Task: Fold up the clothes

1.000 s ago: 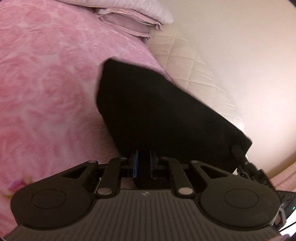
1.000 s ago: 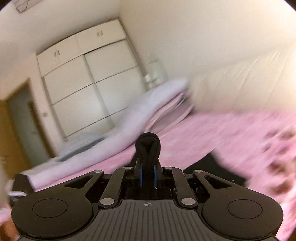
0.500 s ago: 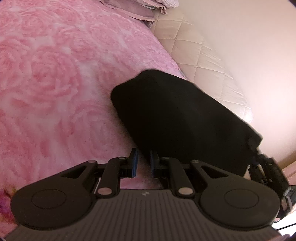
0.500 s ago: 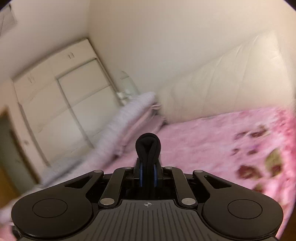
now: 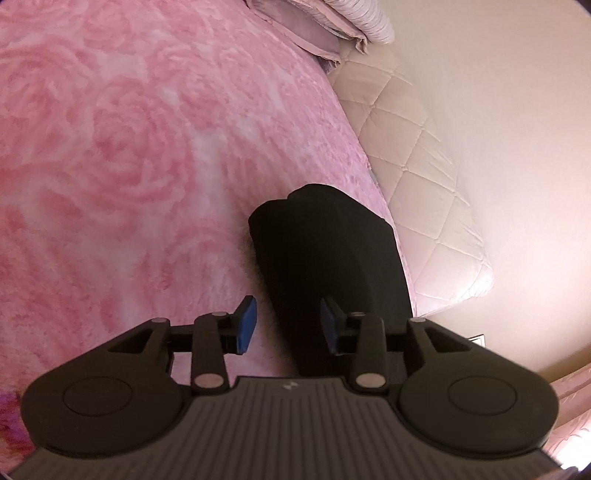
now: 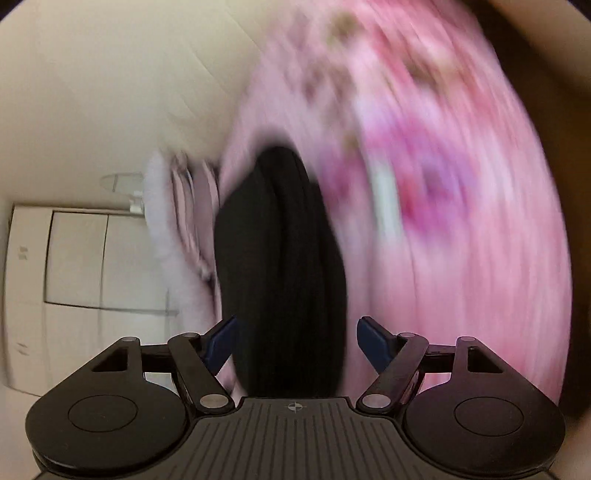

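Left wrist view. Left hand-held black two-finger gripper [image 5: 288, 325], blue pads [image 5: 246, 325]: jaws spread apart, grasping nothing. Folded black fabric garment [image 5: 328, 254]: a compact dark bundle lying on the pink rose-patterned plush blanket [image 5: 129, 166], close to the blanket's right edge; its near end runs down between the spread fingers and under the gripper body. Whether either pad touches the cloth cannot be told. Cream quilted mattress side [image 5: 424, 206]: just right of the blanket edge. Pale pink pillow [image 5: 314, 40] with a white ribbed cover [image 5: 362, 18] stacked on it: at the far end of the bed, top of frame. Plain light wall [image 5: 517, 110]: right side.

Right wrist view, heavily blurred and tilted. Right hand-held black two-finger gripper [image 6: 295, 343], blue pads [image 6: 373, 339]: jaws wide apart, released, holding nothing. The black garment [image 6: 280, 266]: directly ahead, its layered folds showing edge-on, near end between the fingers. The pink blanket [image 6: 461, 258]: fills the right half, with smeared purple and olive flower print. White wardrobe doors [image 6: 74, 258]: far left. The stacked bedding [image 6: 173, 221]: just left of the garment.
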Available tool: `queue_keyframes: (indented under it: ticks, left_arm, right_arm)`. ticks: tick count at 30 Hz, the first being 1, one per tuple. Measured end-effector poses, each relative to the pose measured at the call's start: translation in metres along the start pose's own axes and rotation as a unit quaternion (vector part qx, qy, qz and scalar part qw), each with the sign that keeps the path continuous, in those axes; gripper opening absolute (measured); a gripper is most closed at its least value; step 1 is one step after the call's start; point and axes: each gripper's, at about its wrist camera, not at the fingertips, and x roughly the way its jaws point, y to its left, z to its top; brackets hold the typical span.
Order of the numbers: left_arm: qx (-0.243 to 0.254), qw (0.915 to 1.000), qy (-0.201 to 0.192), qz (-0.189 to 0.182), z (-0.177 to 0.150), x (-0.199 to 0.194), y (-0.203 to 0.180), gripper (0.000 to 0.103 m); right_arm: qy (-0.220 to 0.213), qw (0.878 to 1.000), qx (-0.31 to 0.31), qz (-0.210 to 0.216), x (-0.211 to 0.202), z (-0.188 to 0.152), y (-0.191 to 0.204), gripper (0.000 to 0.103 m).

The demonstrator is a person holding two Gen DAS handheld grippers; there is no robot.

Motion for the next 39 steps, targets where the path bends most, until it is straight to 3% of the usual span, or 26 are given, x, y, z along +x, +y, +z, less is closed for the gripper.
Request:
queue_keyframes:
  ticks: [3, 7, 8, 9, 13, 17, 19, 20, 24, 29, 31, 32, 33, 35, 39]
  left_arm:
    - [-0.002, 1.0, 0.0, -0.003, 0.0, 0.001, -0.001, 0.033]
    - [-0.006, 1.0, -0.001, -0.007, -0.001, 0.002, -0.003, 0.033]
    - [-0.007, 0.9999, -0.001, -0.008, -0.001, 0.002, -0.004, 0.033]
    - [-0.007, 0.9999, -0.001, -0.009, -0.001, 0.002, -0.004, 0.033]
    - [-0.011, 0.9999, -0.002, -0.013, -0.002, 0.003, -0.006, 0.033]
    - [-0.014, 0.9997, 0.0, -0.018, -0.011, -0.006, -0.005, 0.037]
    - [-0.022, 0.9996, 0.003, -0.018, -0.018, -0.01, -0.002, 0.039]
    - [-0.026, 0.9995, 0.007, -0.018, -0.021, -0.01, -0.001, 0.04]
    - [-0.047, 0.9985, 0.021, -0.017, -0.032, -0.003, 0.008, 0.04]
    - [-0.084, 0.996, -0.001, -0.029, -0.026, 0.008, 0.018, 0.044]
    - [-0.085, 0.9962, -0.002, -0.021, -0.023, 0.016, 0.019, 0.043]
    - [-0.081, 0.9964, -0.002, -0.023, -0.022, 0.02, 0.018, 0.039]
    - [-0.074, 0.9968, -0.003, -0.03, -0.021, 0.022, 0.016, 0.027]
    - [-0.038, 0.9987, -0.008, -0.034, -0.02, 0.02, 0.007, 0.014]
    - [-0.004, 0.9997, 0.005, -0.023, -0.032, 0.018, -0.001, 0.01]
  right_arm:
    - [0.02, 0.999, 0.038, 0.005, 0.015, -0.015, -0.007, 0.075]
    - [-0.02, 0.999, 0.046, -0.004, 0.034, -0.001, -0.005, 0.074]
    - [-0.029, 0.999, 0.038, 0.005, 0.038, 0.003, -0.002, 0.052]
    - [-0.031, 0.999, 0.017, -0.002, 0.041, 0.007, 0.003, 0.016]
    - [-0.025, 0.998, -0.051, -0.015, 0.039, 0.028, 0.022, 0.015]
    - [-0.076, 0.987, -0.126, -0.059, 0.013, 0.06, 0.029, 0.015]
    - [-0.053, 0.989, -0.123, -0.061, 0.013, 0.074, 0.021, 0.016]
    - [-0.05, 0.99, -0.117, -0.057, 0.008, 0.071, 0.015, 0.019]
    - [-0.068, 0.992, -0.095, -0.049, -0.02, 0.023, 0.0, 0.054]
    - [-0.076, 0.993, -0.083, -0.028, -0.028, -0.004, -0.003, 0.056]
    - [-0.078, 0.992, -0.097, -0.025, -0.022, -0.006, -0.001, 0.052]
    - [-0.077, 0.991, -0.102, -0.03, -0.021, -0.006, 0.003, 0.023]
    - [-0.075, 0.991, -0.107, -0.038, -0.021, -0.005, 0.008, 0.014]
    - [-0.079, 0.986, -0.139, -0.046, -0.022, 0.001, 0.023, 0.011]
    - [-0.118, 0.966, -0.224, -0.041, -0.032, 0.018, 0.059, 0.01]
